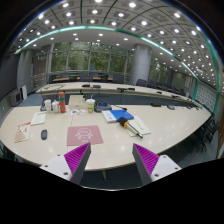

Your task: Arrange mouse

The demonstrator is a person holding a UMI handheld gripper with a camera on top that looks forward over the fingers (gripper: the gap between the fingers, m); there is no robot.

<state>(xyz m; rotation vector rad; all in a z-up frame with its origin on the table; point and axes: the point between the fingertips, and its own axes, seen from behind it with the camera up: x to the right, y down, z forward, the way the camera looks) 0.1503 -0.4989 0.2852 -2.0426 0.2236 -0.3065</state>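
A small dark mouse lies on the pale round table, left of a pink mouse mat. Both are well beyond my fingers. My gripper is open and empty, held above the table's near edge. Its magenta pads stand wide apart with nothing between them.
Bottles and cups stand at the table's far side, with a white cup beside them. A blue item and papers lie right of the mat. A white sheet lies at the left. Desks and chairs stand behind.
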